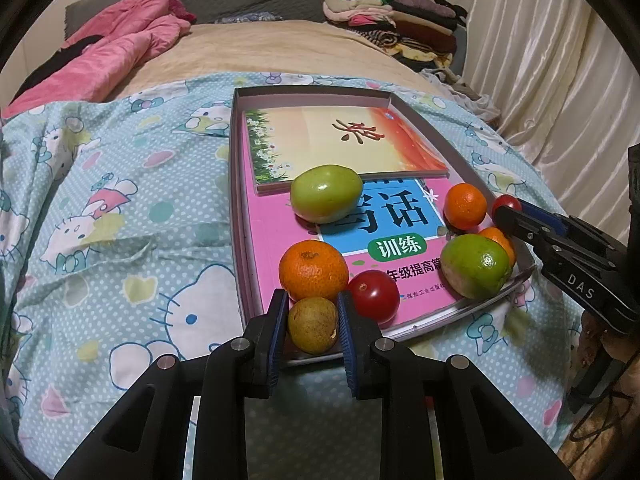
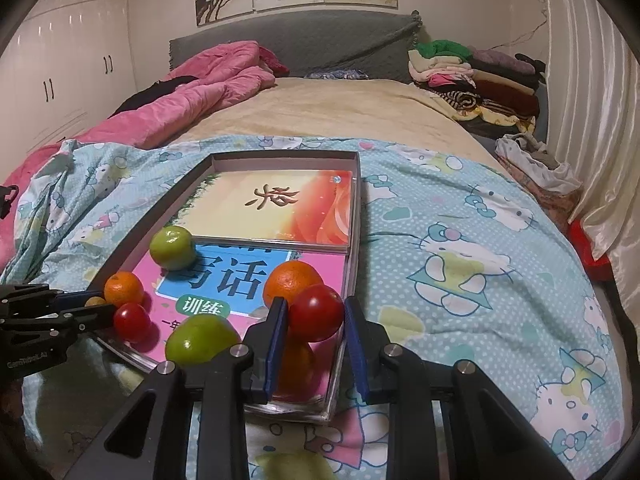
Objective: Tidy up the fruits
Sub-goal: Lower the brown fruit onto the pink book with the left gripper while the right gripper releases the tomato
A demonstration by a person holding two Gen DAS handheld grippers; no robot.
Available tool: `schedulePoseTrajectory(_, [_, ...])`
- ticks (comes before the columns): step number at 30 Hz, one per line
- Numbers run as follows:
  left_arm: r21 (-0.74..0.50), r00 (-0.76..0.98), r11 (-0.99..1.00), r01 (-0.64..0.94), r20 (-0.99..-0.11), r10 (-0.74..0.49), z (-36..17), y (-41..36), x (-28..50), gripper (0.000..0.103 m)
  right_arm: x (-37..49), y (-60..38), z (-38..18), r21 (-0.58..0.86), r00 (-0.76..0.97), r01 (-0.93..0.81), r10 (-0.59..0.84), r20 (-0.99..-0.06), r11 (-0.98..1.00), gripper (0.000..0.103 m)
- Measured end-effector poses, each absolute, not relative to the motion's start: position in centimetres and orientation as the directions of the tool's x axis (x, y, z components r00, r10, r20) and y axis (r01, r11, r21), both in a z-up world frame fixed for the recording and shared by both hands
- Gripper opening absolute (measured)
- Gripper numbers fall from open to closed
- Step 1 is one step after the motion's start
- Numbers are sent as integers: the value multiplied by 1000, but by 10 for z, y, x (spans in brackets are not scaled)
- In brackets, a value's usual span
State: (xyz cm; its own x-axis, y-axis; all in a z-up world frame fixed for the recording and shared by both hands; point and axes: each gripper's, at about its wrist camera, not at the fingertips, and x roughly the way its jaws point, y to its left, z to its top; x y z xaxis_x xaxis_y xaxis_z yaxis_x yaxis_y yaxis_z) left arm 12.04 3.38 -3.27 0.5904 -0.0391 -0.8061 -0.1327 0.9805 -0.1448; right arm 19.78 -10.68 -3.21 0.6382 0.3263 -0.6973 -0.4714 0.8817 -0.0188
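Two fruits sit in claws at this moment. A small brownish-yellow fruit (image 1: 313, 325) lies between the blue pads of the left claw (image 1: 313, 322), which is clamped on it at the near edge of the tray (image 1: 236, 184); it touches the orange (image 1: 313, 270) just behind it, and a red tomato (image 1: 373, 296) sits just to its right. The right claw (image 2: 316, 320) is clamped on a second tomato (image 2: 316, 312) — it sits between the pads above the tray's near right corner, with an orange (image 2: 291, 280) right behind it and another orange patch below it, partly hidden by the left finger.

Other fruit on the tray: a green fruit (image 1: 325, 199) against the edge of the upper book (image 1: 344, 140), and a second green fruit (image 1: 475, 266) near the right rim with a bit of orange (image 1: 500, 240) tucked behind it. In the left wrist view the right claw reaches in from the right edge, its tips on the held tomato beside a small orange (image 1: 465, 206).

All the fruit rests on a pink workbook (image 1: 276, 232) that lines the tray — the tray itself sits on a light-blue cartoon-cat quilt (image 1: 120, 220) spread over a bed. Farther back lie a pink blanket (image 1: 120, 40) on the left and a pile of folded clothes (image 1: 392, 24) by the curtain (image 1: 552, 60).
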Motion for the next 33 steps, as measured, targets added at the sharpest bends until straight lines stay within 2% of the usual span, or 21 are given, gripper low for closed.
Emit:
schedulePoseTrajectory(21, [-150, 588, 979, -136, -808, -42, -33, 33, 121, 25, 204, -112, -36, 20, 635, -445, 331, -698, 895, 30])
schedulePoseTrajectory(29, [-154, 587, 978, -139, -808, -44, -33, 34, 121, 25, 205, -113, -36, 42, 626, -436, 336, -704, 899, 34])
schedulePoseTrajectory(33, [-158, 592, 978, -137, -805, -47, -32, 35, 120, 25, 205, -113, -36, 58, 618, -443, 351, -703, 895, 45])
